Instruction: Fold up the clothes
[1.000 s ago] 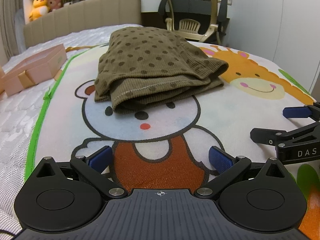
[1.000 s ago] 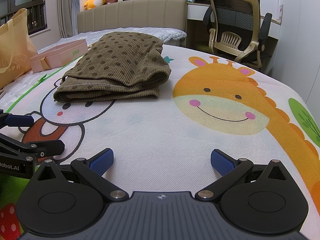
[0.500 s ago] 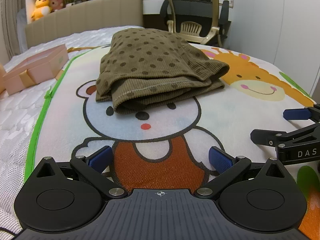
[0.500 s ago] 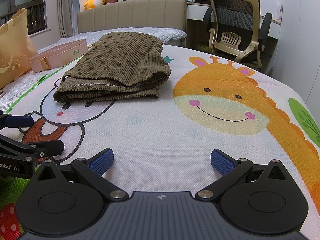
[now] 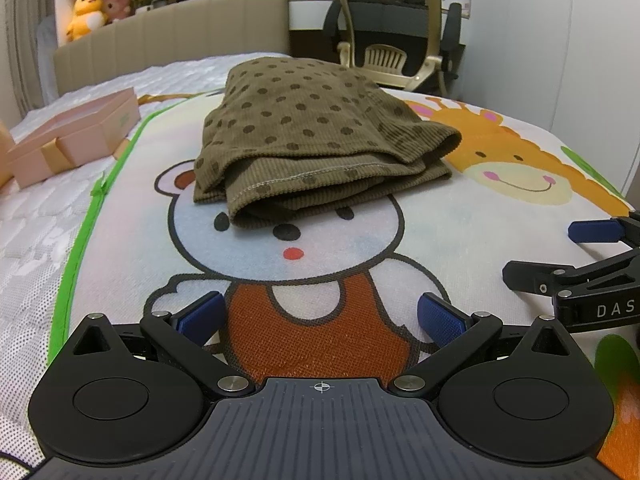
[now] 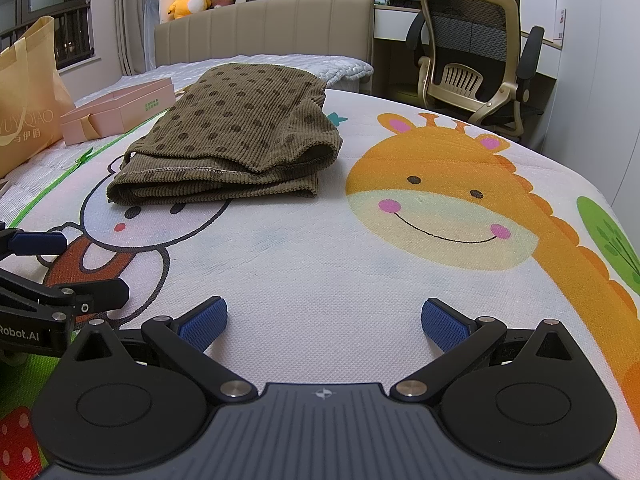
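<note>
Lying folded into a layered bundle on the cartoon-printed white play mat, the olive-brown dotted corduroy garment is looking finished; the left gripper and right gripper are hovering well short of it, jaws spread wide and empty, so tidying loose hems probably comes next.

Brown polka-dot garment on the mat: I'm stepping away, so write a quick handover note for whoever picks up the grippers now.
Left gripper: open, empty, low over the bear print.
Right gripper: open, empty, low over the play mat.
Brown polka-dot garment: lies folded in layers on the bear's head, touched by neither gripper.
Done: garment looks folded.
Left: perhaps tidy the uneven front edges.
</note>
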`<state>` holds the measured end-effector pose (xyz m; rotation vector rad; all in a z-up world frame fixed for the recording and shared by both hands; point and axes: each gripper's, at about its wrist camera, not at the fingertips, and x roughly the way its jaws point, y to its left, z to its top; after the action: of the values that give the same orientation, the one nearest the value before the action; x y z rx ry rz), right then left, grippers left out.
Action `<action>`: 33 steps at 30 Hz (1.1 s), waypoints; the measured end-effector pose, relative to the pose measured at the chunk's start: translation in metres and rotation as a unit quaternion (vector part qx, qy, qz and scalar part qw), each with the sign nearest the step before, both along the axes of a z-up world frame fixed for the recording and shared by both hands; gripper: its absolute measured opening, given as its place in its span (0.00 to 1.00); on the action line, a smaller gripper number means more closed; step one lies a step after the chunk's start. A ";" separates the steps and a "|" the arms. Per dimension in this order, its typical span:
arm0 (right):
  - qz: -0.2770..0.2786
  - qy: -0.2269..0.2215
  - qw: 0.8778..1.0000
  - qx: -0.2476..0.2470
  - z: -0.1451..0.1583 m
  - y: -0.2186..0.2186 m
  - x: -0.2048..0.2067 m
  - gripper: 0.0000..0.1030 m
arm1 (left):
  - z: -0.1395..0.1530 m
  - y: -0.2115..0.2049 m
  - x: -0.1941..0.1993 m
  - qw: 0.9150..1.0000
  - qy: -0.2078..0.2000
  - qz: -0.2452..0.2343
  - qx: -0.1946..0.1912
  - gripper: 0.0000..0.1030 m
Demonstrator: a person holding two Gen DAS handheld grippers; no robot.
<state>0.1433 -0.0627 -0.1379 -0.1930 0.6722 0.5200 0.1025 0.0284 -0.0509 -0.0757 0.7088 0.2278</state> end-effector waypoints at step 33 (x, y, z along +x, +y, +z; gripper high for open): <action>0.000 0.000 1.000 -0.001 0.000 0.001 0.000 1.00 | 0.001 0.003 0.002 1.000 -0.003 0.005 -0.005 1.00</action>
<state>0.1429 -0.0617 -0.1378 -0.1943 0.6718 0.5188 0.1043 0.0316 -0.0503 -0.0899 0.7040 0.2337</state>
